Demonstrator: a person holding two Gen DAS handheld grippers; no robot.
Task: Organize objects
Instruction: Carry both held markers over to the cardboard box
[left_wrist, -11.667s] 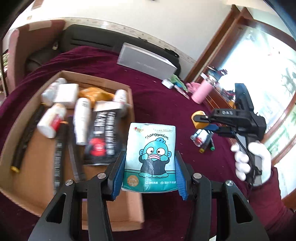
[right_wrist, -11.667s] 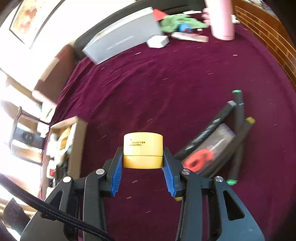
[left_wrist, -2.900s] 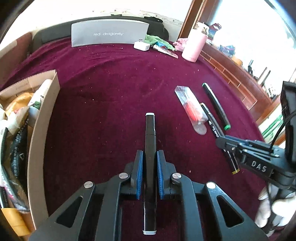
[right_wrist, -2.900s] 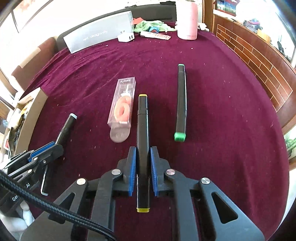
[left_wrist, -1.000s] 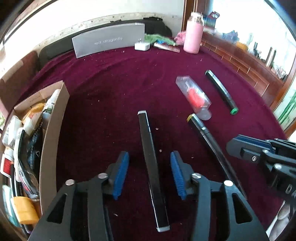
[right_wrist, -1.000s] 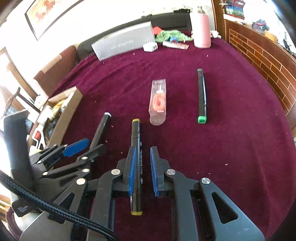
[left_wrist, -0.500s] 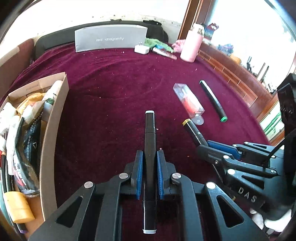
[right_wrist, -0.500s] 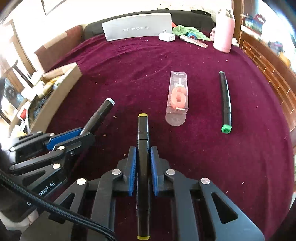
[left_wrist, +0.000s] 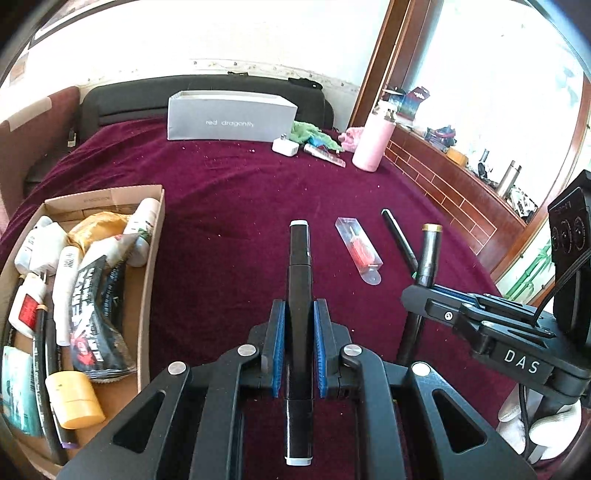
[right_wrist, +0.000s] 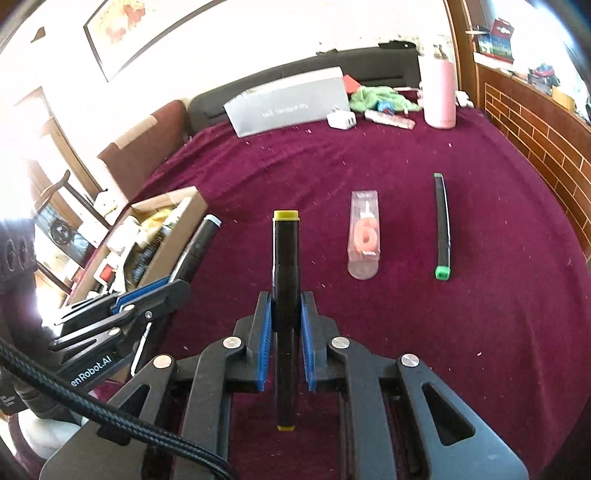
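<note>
Maroon cloth (left_wrist: 229, 206) covers the whole surface under both tongs. The left tongs (left_wrist: 298, 347) are clenched on a black marker with white ends (left_wrist: 299, 280), which points straight ahead between the blue pads (left_wrist: 277, 343); the right tongs (right_wrist: 286, 339) grasp a black marker with yellow ends (right_wrist: 285, 266) in the same way. An open carton (left_wrist: 149, 273), already crowded with bottles, packets and a yellow jar, lies ahead and to the left of both tongs. To do this step well, I think each marker should travel level to the carton and be lowered along a free gap near its wall (the contents are piled unevenly), with the pads released only when the marker is low. Both markers are long, slim and smooth, so they could swing in the grip. A boxed candle (right_wrist: 364, 236) and a green-tipped marker (right_wrist: 442, 225) lie on the cloth ahead and to the right of the right tongs, not yet sorted.
</note>
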